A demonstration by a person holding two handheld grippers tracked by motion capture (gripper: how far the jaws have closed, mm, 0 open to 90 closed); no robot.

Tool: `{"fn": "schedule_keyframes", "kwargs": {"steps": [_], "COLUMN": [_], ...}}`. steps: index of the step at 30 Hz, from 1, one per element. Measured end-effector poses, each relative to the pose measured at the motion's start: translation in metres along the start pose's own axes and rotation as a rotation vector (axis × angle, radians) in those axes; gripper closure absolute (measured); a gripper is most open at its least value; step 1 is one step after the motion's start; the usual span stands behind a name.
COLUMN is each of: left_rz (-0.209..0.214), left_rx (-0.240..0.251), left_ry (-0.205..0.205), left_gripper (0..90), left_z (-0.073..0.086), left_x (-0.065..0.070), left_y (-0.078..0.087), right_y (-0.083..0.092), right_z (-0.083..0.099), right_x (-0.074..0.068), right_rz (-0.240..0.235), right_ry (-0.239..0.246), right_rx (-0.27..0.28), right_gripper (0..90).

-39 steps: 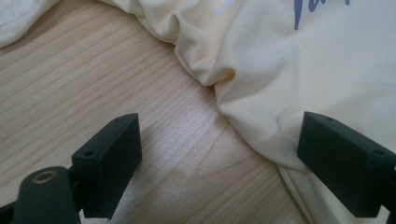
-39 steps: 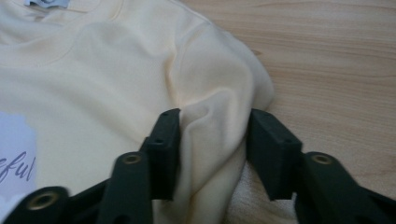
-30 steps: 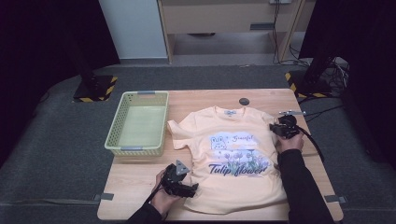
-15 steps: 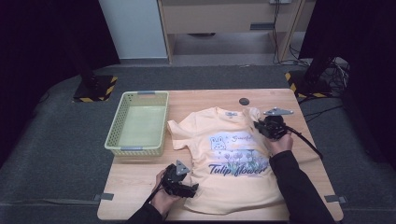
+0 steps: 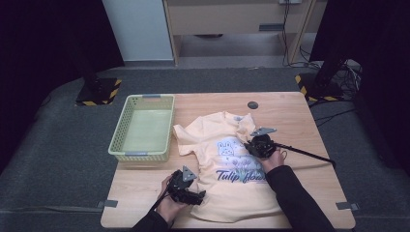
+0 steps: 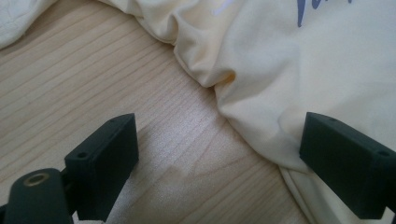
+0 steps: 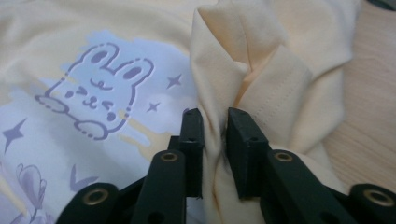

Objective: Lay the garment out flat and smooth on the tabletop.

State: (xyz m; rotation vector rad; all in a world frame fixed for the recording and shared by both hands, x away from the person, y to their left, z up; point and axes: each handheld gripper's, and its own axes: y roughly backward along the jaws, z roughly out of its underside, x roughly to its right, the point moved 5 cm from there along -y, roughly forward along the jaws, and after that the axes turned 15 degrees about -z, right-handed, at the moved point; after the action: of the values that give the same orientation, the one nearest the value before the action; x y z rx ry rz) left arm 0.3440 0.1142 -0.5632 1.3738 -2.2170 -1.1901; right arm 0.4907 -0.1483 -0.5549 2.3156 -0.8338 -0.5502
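Observation:
A pale yellow T-shirt (image 5: pixel 227 193) with a rabbit and "Tulip flower" print lies face up on the wooden table (image 5: pixel 295 116). My right gripper (image 5: pixel 251 145) rests on the chest print, and the shirt's right sleeve (image 7: pixel 261 79) is folded inward and bunched between its jaws (image 7: pixel 215 116). Those jaws have just been opening a little, and the cloth ridge still touches both pads. My left gripper (image 5: pixel 196 195) sits at the shirt's lower left hem, wide open (image 6: pixel 219 140). One jaw is over bare wood, the other over the hem edge (image 6: pixel 261 121).
A light green mesh basket (image 5: pixel 138 153) stands at the table's left side, beside the shirt's left sleeve. A small dark round disc (image 5: pixel 252 105) lies near the far edge. The right gripper's cable (image 5: pixel 309 155) trails to the right across the table.
My right gripper has moved left from the shirt's right edge onto the chest print, dragging the right sleeve inward with it. The left gripper has stayed put.

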Motion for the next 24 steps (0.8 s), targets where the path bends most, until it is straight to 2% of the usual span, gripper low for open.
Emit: {"fn": "schedule_keyframes", "kwargs": {"steps": [3, 7, 9, 10, 13, 16, 21, 24], "left_rz": [0.000, 0.000, 0.000, 0.000, 0.000, 0.000, 0.002, 0.003], "left_rx": [-0.001, -0.002, -0.003, -0.003, -0.004, -0.004, -0.004, -0.003], "left_ry": [0.000, -0.003, -0.003, -0.003, -0.003, -0.003, -0.004, -0.003], "left_gripper": [10.4, 10.1, 10.1, 10.1, 9.9, 9.9, 9.9, 9.8], "left_z": [0.000, 0.000, 0.000, 0.000, 0.000, 0.000, 0.000, 0.000], "left_x": [0.000, 0.000, 0.000, 0.000, 0.000, 0.000, 0.000, 0.000], "left_y": [0.000, 0.000, 0.000, 0.000, 0.000, 0.000, 0.000, 0.000], "right_y": [0.001, 0.022, 0.035, 0.043, 0.053, 0.050, 0.026, 0.012], "right_z": [0.000, -0.010, -0.016, -0.019, -0.026, -0.028, -0.028, -0.028], "right_x": [-0.003, -0.005, -0.001, 0.002, 0.011, 0.013, 0.020, 0.023], "right_rz": [-0.043, -0.091, -0.073, -0.048, -0.004, -0.002, 0.026, 0.015], "right_ry": [-0.004, -0.025, -0.018, -0.019, -0.026, -0.029, -0.033, -0.055], "right_rx": [-0.008, 0.035, 0.067, 0.084, 0.113, 0.118, 0.076, 0.066], "right_gripper": [65.6, 59.3, 57.0, 55.3, 52.3, 50.5, 47.4, 47.0]}}
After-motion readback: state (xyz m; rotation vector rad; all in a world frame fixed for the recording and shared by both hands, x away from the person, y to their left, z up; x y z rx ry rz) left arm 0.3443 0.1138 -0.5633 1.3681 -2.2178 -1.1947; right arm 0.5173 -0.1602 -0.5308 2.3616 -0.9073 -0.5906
